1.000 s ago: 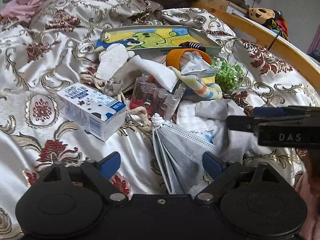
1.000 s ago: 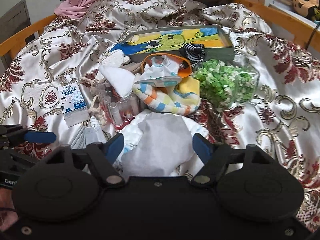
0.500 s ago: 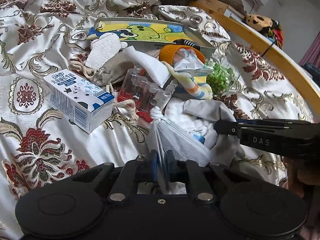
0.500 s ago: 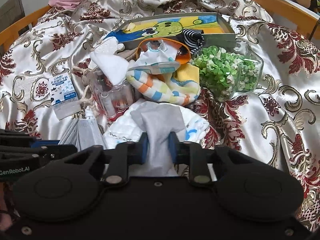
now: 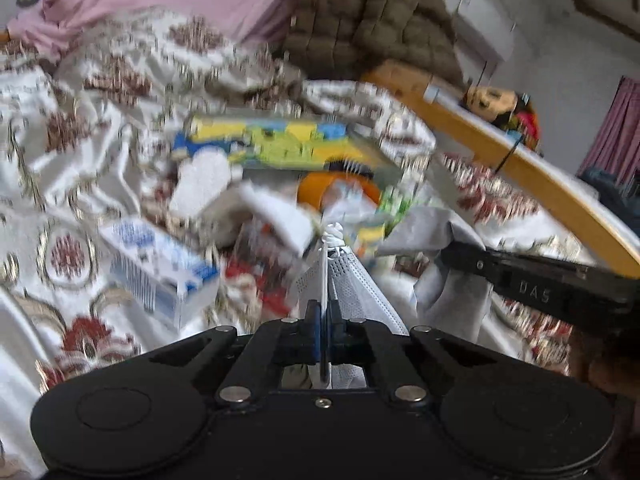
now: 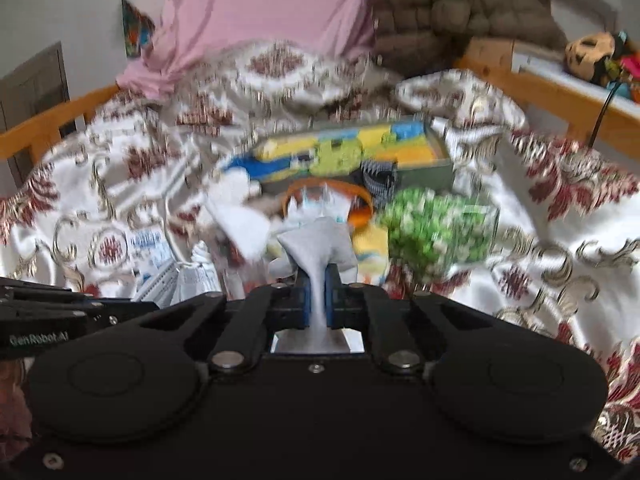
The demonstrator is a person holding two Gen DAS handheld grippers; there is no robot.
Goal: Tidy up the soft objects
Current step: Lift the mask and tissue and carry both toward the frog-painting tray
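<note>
Soft pale-blue pleated face masks (image 5: 356,280) now sit clenched in my left gripper (image 5: 325,322), and my right gripper (image 6: 318,300) pinches the grey cloth (image 6: 320,240); both jaws have just closed and lifted their loads off the bedspread's (image 6: 560,240) near edge. Sorting can start. "GenRobot.AI" and "DAS" mark the grippers.

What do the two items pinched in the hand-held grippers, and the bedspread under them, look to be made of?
Face mask in the left hand-held gripper: likely non-woven fabric, matte, dotted emboss, pleats. Grey cloth in the right hand-held gripper: soft matte textile, bunching where pinched. Bedspread: satin-like, glossy highlights.
</note>
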